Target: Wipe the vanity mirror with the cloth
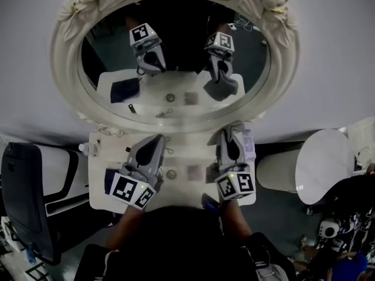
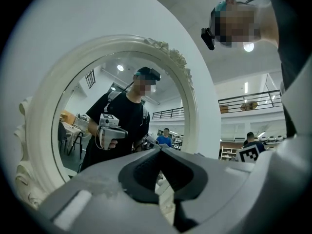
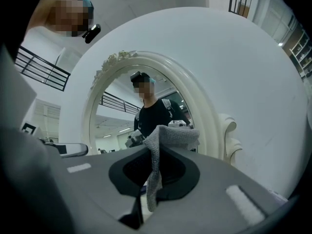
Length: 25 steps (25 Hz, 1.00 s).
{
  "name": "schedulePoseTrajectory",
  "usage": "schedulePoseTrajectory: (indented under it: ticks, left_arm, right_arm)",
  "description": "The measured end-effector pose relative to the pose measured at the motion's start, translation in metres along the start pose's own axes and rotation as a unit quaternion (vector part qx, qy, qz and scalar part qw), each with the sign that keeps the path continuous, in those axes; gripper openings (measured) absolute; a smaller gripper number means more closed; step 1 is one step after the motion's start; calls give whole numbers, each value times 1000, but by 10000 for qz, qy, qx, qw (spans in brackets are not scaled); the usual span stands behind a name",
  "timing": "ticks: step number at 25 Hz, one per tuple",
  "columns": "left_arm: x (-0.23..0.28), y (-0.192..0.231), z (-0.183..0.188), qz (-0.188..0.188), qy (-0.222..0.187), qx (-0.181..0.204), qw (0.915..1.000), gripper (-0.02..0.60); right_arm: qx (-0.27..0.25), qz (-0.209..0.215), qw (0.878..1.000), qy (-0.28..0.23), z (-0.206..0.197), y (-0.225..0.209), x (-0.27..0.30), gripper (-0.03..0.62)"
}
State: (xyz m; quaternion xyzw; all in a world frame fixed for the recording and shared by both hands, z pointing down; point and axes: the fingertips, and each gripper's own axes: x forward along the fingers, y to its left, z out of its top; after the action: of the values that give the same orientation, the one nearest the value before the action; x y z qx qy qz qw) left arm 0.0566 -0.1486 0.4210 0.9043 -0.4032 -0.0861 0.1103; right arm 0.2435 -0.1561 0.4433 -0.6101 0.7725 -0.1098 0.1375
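The oval vanity mirror [image 1: 176,51], in a carved white frame [image 1: 282,51], hangs on the wall above a white vanity table [image 1: 187,152]. My right gripper [image 1: 232,132] is shut on a grey cloth [image 1: 222,134] and is held just below the frame's lower edge. In the right gripper view the cloth [image 3: 168,136] bunches above the closed jaws of the right gripper [image 3: 157,150], with the mirror [image 3: 146,106] ahead. My left gripper [image 1: 156,139] hovers over the table. The left gripper view shows the left gripper [image 2: 159,148] shut and empty, pointing up at the mirror [image 2: 122,106].
A black chair [image 1: 26,198] stands left of the table and a white round seat [image 1: 319,165] stands to its right. A dark cloth [image 1: 108,181] lies on the table's left part, and a small round item [image 1: 171,173] lies between the grippers.
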Motion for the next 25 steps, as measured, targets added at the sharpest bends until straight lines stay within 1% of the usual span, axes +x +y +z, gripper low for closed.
schedulePoseTrajectory:
  ticks: [6, 10, 16, 21, 25]
  left_arm:
    - [13, 6, -7, 76, 113, 5, 9999, 2]
    - [20, 9, -11, 110, 202, 30, 9997, 2]
    - [13, 16, -12, 143, 228, -6, 9996, 2]
    - [23, 22, -7, 213, 257, -65, 9994, 2]
    - [31, 22, -4, 253, 261, -155, 9992, 2]
  right_arm:
    - [16, -69, 10000, -15, -7, -24, 22, 17]
    - [46, -59, 10000, 7, -13, -32, 34, 17]
    - [59, 27, 10000, 16, -20, -23, 43, 17]
    - [165, 121, 9998, -32, -15, -20, 55, 17]
    - [145, 201, 9997, -41, -12, -16, 60, 17]
